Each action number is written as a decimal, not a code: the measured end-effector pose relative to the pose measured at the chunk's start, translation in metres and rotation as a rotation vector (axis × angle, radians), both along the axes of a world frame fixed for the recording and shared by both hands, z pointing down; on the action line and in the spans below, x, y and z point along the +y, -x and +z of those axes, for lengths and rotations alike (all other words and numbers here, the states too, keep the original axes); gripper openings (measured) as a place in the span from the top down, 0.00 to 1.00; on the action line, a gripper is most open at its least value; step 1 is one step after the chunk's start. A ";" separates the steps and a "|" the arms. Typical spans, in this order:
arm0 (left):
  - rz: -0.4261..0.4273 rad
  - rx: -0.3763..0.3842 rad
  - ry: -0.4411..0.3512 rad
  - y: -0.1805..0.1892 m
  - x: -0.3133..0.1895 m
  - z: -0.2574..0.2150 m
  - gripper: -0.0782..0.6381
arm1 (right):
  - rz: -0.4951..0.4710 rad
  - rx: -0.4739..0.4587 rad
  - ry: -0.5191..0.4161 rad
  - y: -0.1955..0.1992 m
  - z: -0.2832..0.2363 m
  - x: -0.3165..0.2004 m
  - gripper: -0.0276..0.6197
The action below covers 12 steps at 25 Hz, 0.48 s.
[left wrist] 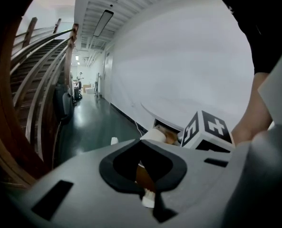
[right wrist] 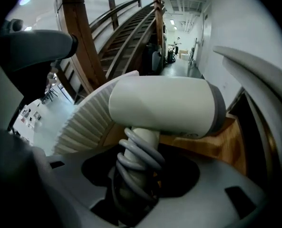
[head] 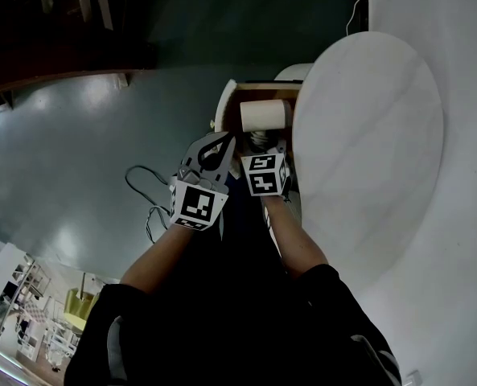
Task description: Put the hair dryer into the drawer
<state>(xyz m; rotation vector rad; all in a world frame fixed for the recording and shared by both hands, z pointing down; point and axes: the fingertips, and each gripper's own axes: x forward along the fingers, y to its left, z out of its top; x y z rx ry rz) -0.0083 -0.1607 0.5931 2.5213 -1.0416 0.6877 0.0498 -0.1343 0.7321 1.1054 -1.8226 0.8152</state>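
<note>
The white hair dryer (head: pixel 265 115) hangs over the open wooden drawer (head: pixel 250 92) under the round white table (head: pixel 383 135). In the right gripper view the hair dryer (right wrist: pixel 164 106) fills the middle, ribbed diffuser at the left, grey cord wound round its handle. My right gripper (right wrist: pixel 136 175) is shut on that handle; in the head view the right gripper (head: pixel 262 141) points steeply down just below the dryer. My left gripper (head: pixel 220 141) sits beside it on the left, jaws together with nothing between them. Through the left gripper (left wrist: pixel 152 194) I see the hair dryer (left wrist: pixel 155 134) and the drawer (left wrist: pixel 167 127).
A dark cable (head: pixel 141 185) loops on the dark green floor left of the grippers. A wooden staircase (right wrist: pixel 83 46) rises behind the drawer. The table edge (right wrist: pixel 255 65) overhangs the drawer (right wrist: pixel 221 141) on the right. A white wall (left wrist: pixel 188 56) runs behind the table.
</note>
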 end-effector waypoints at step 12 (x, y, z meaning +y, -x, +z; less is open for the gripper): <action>-0.017 -0.008 0.032 0.000 -0.011 0.013 0.88 | 0.069 -0.063 0.304 0.000 0.041 -0.002 0.58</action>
